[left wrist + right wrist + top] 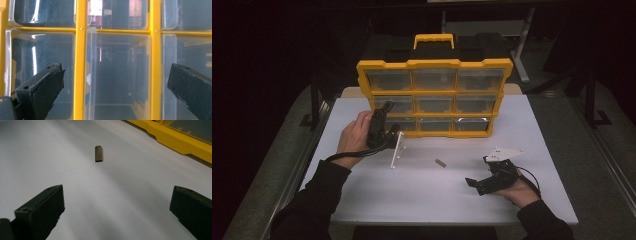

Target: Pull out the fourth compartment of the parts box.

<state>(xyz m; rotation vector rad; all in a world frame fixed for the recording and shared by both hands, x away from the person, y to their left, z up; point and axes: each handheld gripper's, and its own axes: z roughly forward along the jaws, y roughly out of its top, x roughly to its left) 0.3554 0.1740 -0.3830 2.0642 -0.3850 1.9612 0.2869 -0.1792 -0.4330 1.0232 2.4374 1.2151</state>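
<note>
Drawers of the yellow organizer [435, 97] are what the work is about: the cabinet stands upright at 12 o'clock on the white surface [432, 195], with a black and yellow handle on top, and its front faces the person. The left tongs [382, 112] are raised to its left column, at about 10 o'clock from the middle of the surface. In the left gripper view they are spread wide, holding nothing, with one clear drawer [117, 75] between the jaws.

To do this step well, I think the left tongs should be centred on that drawer front, go forward until both jaws pass its clear lip, and close only then. The pull should be straight toward the person, so that the light cabinet does not tip or slide.

The right tongs [484, 182] rest low at 5 o'clock, also spread and empty, and point at a small flat metal piece [98, 153] lying alone near the middle of the surface.

Count: one organizer with nine clear drawers, three rows of three; one metal piece; two tongs. What is in the drawers I cannot tell.
</note>
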